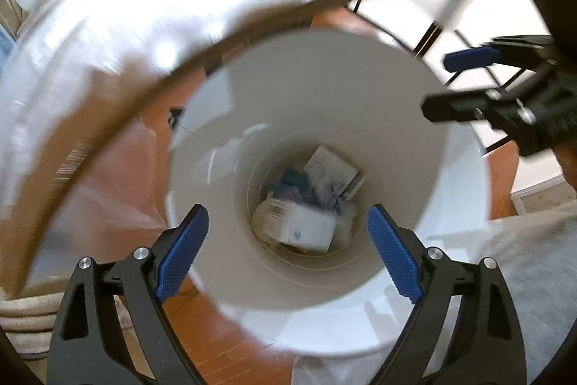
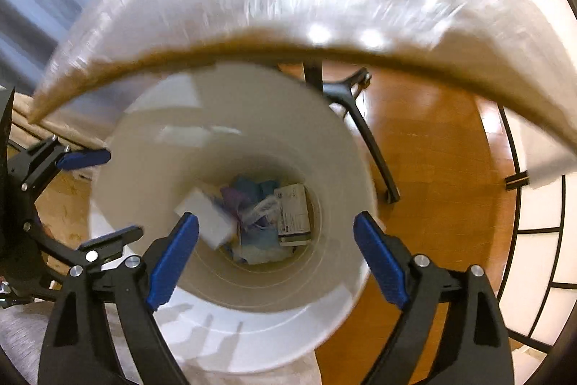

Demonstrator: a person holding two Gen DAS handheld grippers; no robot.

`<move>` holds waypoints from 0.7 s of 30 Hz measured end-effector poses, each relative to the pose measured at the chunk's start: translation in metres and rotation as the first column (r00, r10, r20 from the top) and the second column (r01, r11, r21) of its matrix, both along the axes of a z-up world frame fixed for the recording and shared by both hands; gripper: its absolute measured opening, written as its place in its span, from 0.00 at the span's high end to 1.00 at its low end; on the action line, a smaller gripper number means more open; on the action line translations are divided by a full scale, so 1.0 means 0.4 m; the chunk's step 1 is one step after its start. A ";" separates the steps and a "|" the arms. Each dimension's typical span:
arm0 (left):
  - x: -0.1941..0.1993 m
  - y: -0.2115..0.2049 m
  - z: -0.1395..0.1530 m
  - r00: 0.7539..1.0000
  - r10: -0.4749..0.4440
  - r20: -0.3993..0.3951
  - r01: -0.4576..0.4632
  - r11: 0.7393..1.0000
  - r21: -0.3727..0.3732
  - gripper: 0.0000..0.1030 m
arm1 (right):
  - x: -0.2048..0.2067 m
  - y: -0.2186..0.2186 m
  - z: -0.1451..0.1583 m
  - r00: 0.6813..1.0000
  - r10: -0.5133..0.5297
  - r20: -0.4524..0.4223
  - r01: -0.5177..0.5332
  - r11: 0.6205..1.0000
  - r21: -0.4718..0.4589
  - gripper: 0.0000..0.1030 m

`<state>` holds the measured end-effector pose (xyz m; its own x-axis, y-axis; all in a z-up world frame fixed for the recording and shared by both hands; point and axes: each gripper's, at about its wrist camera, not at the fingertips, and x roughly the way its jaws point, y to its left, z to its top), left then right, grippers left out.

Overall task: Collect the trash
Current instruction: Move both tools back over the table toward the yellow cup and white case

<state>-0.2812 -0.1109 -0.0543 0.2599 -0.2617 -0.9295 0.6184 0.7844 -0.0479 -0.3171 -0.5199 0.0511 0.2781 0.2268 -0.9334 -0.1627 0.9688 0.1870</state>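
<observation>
Both your claws stand wide and carry nothing: the left gripper and the right gripper each hang over the mouth of the white waste bin, pointing steeply down into it. No earlier picture is given, so judge only from this. The risk, as I read it, is a fingertip catching the bin's rim and tipping it on the wooden floor, or knocking the table edge just above. The trash lies at the bin's bottom: a white box, a printed carton, blue and purple scraps, blurred but loosely piled.
</observation>
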 end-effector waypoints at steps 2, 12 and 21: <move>-0.013 0.016 0.078 0.999 -0.017 0.046 0.020 0.998 -0.060 0.12 | -0.003 -0.005 0.078 0.996 0.011 0.086 -0.012 1.000 0.009 0.16; 0.233 0.109 0.318 0.909 0.206 0.363 -0.154 0.974 -0.168 0.01 | 0.219 0.018 0.233 0.931 0.056 0.360 -0.043 0.998 -0.043 0.05; 0.561 0.122 0.240 0.912 0.289 0.291 -0.256 0.956 -0.146 0.01 | 0.505 0.098 0.182 0.934 0.157 0.321 -0.138 0.987 -0.081 0.05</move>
